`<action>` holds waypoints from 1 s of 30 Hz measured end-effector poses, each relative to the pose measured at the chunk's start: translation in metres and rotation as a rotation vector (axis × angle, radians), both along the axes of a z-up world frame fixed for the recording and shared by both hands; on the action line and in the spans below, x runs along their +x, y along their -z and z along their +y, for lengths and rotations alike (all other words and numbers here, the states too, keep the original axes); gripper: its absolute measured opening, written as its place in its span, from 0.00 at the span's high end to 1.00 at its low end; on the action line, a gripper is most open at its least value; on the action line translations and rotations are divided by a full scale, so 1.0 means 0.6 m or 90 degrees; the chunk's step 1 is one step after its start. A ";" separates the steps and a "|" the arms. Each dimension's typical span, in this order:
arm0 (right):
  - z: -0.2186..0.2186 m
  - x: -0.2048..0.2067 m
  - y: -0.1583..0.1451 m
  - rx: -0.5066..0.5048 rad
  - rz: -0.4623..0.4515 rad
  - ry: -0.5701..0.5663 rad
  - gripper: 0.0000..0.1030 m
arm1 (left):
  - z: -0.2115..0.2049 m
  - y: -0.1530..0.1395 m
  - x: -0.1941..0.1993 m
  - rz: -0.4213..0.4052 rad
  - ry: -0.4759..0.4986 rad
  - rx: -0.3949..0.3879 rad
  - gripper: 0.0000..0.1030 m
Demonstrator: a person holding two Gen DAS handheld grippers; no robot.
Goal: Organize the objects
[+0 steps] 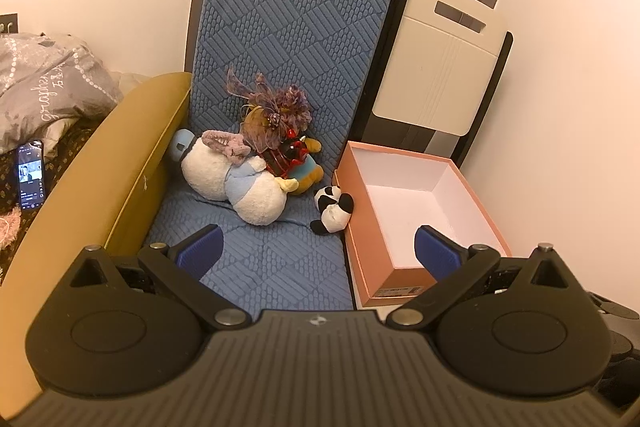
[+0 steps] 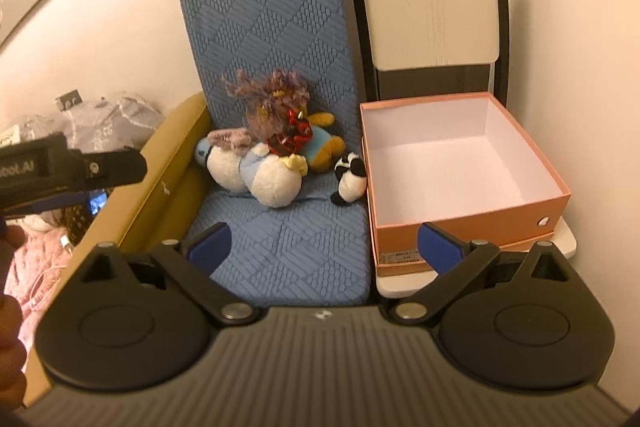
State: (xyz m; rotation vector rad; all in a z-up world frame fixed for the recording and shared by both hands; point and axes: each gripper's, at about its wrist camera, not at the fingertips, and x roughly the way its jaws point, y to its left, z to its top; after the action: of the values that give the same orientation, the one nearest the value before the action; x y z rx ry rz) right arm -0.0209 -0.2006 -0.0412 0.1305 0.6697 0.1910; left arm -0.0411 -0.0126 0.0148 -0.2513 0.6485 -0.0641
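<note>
Panda toy (image 2: 351,182) touching pink box (image 2: 472,217); phone (image 1: 31,175) on bed.

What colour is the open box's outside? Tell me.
Salmon pink outside, white inside; the open box shows best in the right wrist view.

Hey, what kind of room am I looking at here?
Probably a bedroom corner at home. A rumpled grey duvet lies at the left beside a phone, and plush toys are piled on a blue-cushioned chair next to an open pink box.
</note>
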 end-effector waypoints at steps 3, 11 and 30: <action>-0.004 -0.002 0.000 0.004 -0.004 0.001 0.04 | -0.006 0.004 -0.009 -0.003 -0.005 -0.002 0.00; -0.003 -0.006 0.004 0.003 0.001 -0.018 0.07 | -0.014 0.013 -0.016 0.002 -0.006 0.002 0.00; 0.001 -0.004 0.009 -0.013 -0.001 -0.010 0.14 | -0.011 0.025 0.007 0.024 0.015 -0.010 0.00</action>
State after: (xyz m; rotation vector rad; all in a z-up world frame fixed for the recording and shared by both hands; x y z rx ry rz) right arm -0.0232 -0.1997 -0.0466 0.1049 0.6709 0.1994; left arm -0.0370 -0.0192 -0.0004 -0.2601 0.6888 -0.0863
